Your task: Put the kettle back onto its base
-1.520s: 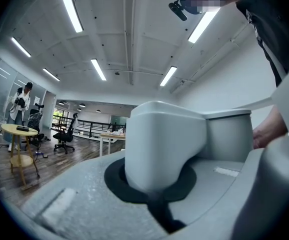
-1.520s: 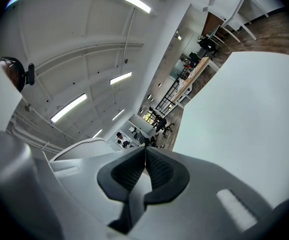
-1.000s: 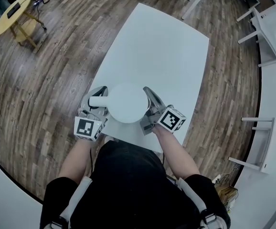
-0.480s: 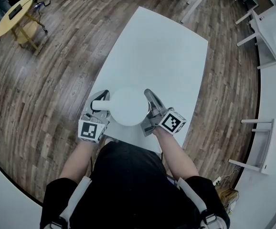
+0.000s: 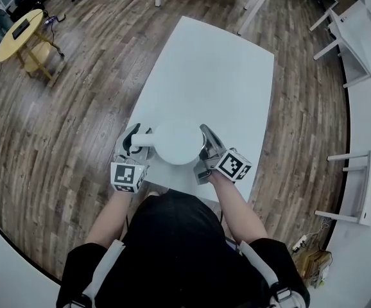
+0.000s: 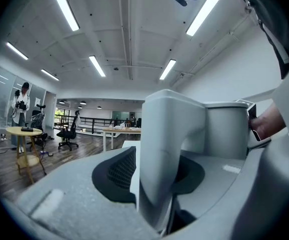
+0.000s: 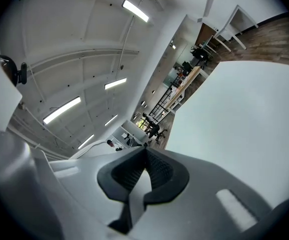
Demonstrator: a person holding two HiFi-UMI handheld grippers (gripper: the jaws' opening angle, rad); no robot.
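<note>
Item 1, kettle: white, round lid seen from above, standing upright at the 6 o'clock end of the white table, close to the person's body. Its handle is pointing toward 9 o'clock. Whatever it is resting on is lying hidden beneath its body in the head view.

Item 2, left gripper: sitting at the kettle's 9 o'clock. Its jaws have just been opening and are now standing apart, with the handle running upright between them (a sliver of light is showing between the left pad and the handle, so nothing is being squeezed). The kettle's body is rising just behind the handle in the left gripper view.

Item 3, right gripper: lying just beside the kettle at its 3 o'clock, jaws pressing together with nothing between them. Whether it is touching the kettle's wall cannot be told.

Item 4, marker cubes: one riding on each gripper, left and right, both facing up toward the head camera.

Item 5, surroundings: a round yellow table is standing on the wooden floor at 10 o'clock, well apart from the white table; white stools are waiting at 3 o'clock.
</note>
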